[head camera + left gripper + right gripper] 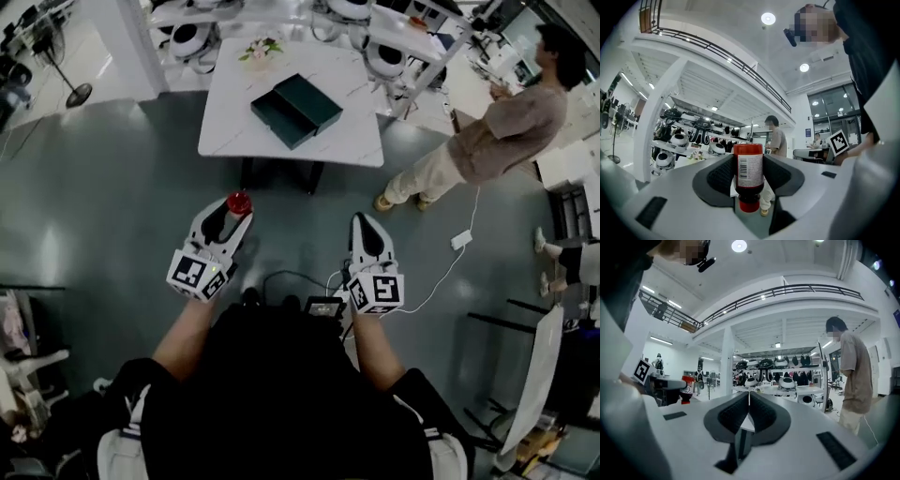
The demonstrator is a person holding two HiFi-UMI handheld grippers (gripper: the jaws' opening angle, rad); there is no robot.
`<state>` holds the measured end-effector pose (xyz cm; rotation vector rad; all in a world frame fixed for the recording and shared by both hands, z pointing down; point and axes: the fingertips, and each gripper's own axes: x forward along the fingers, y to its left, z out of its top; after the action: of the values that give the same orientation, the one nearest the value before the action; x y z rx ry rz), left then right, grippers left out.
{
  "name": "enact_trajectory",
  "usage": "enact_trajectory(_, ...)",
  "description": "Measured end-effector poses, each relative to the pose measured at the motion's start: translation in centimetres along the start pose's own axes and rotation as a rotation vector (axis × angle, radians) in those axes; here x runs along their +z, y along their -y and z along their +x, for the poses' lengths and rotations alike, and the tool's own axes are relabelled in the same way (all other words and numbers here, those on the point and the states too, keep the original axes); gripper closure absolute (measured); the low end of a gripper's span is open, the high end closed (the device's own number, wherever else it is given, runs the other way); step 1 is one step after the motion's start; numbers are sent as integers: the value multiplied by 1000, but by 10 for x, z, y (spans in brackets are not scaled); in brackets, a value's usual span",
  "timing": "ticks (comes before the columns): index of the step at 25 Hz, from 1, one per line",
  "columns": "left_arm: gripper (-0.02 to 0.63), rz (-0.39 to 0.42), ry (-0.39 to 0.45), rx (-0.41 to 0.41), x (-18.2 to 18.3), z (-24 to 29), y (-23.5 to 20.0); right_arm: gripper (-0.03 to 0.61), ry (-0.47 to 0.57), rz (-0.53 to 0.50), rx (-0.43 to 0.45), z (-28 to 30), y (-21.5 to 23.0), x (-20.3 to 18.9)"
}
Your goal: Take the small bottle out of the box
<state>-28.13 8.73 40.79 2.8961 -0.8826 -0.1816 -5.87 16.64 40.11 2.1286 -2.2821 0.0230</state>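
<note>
The left gripper [232, 217] held the bottle [749, 171], its fingers [717, 177] clamped on the labelled red body, with the cap pointing back toward the gripper. The bottle was over the floor [112, 206], well apart from the tabletop [225, 112]. The right gripper [362, 225] was empty, its fingers [733, 414] pressed together. The dark box [295, 111] lay open near the tabletop's front edge, its two halves touching side by side. Flowers [261, 49] sat at the back edge. A person [506, 131] stood off the right edge.
</note>
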Motion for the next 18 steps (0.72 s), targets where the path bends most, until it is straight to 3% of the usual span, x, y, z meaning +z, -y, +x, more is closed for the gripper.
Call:
enact_trajectory(5,408,12,-41,-5,11,3,39,543,4,-68,93,-21,-5,16)
enact_trajectory(10,408,11,-68,-39,3,3,55,545,-50,10,107,-32,15,-5)
enact_trajectory(18,408,-38,-94,-86,-15,8,77,545,-53,21,102,-45,28,-8)
